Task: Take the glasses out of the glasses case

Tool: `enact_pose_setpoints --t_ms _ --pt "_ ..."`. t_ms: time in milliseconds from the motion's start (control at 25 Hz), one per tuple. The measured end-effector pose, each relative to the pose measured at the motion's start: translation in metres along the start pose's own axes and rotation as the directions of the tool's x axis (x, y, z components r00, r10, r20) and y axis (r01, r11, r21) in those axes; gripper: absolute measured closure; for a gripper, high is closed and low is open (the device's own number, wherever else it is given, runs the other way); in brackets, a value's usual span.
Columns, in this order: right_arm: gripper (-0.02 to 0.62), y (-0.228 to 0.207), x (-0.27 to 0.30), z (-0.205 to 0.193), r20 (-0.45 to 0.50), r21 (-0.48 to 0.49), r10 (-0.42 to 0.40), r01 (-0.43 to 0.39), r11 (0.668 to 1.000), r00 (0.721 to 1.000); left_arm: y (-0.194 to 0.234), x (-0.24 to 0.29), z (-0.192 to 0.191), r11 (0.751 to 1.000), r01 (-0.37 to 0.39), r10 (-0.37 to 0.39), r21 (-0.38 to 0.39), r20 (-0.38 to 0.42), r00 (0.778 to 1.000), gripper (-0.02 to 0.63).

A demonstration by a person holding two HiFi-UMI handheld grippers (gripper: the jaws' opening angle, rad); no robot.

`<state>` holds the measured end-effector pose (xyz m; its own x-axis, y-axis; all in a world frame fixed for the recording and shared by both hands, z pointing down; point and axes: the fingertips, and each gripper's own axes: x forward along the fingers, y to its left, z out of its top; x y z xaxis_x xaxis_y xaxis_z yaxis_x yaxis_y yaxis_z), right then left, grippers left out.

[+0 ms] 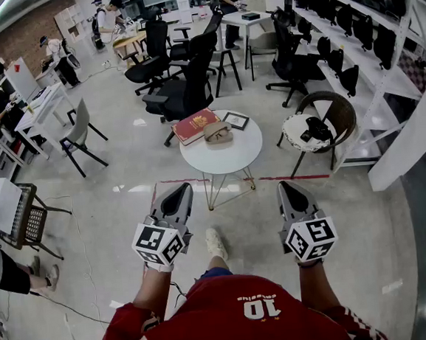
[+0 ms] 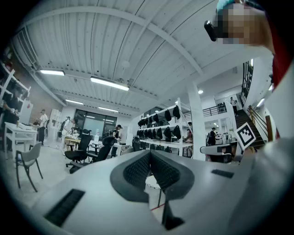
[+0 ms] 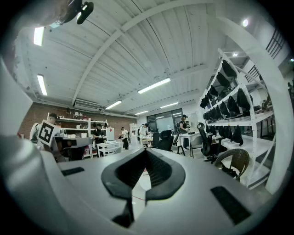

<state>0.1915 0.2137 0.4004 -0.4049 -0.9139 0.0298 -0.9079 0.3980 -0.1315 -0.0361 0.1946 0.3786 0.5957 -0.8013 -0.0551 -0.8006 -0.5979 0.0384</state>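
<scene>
A tan glasses case (image 1: 218, 132) lies shut on a small round white table (image 1: 231, 160) a couple of steps ahead of me. Beside it are a red book (image 1: 196, 125) and a small framed picture (image 1: 236, 120). The glasses themselves are hidden. My left gripper (image 1: 182, 190) and right gripper (image 1: 284, 188) are held level in front of my body, well short of the table and touching nothing. The left gripper (image 2: 149, 154) shows its dark ribbed pads meeting at the tip. My right gripper (image 3: 145, 152) looks the same, shut with nothing in it.
A wicker chair (image 1: 338, 114) with a black object on its cushion stands right of the table. Black office chairs (image 1: 184, 94) stand behind it, a grey chair (image 1: 78, 129) to the left. Shelves of black bags (image 1: 348, 20) line the right wall. A red tape line (image 1: 291, 177) crosses the floor.
</scene>
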Motion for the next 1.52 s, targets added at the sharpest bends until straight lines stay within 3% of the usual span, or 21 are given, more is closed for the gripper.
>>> enact_pose_setpoints --t_ms 680,1520 --pt "0.578 -0.004 0.004 -0.003 0.018 0.011 0.007 -0.007 1.000 1.000 0.000 0.007 -0.010 1.000 -0.001 0.001 -0.004 0.000 1.000 0.597" --pt "0.578 -0.001 0.049 -0.015 -0.023 0.033 0.052 -0.051 0.998 0.998 0.035 0.025 -0.023 0.999 -0.030 0.029 -0.022 -0.024 0.999 0.597"
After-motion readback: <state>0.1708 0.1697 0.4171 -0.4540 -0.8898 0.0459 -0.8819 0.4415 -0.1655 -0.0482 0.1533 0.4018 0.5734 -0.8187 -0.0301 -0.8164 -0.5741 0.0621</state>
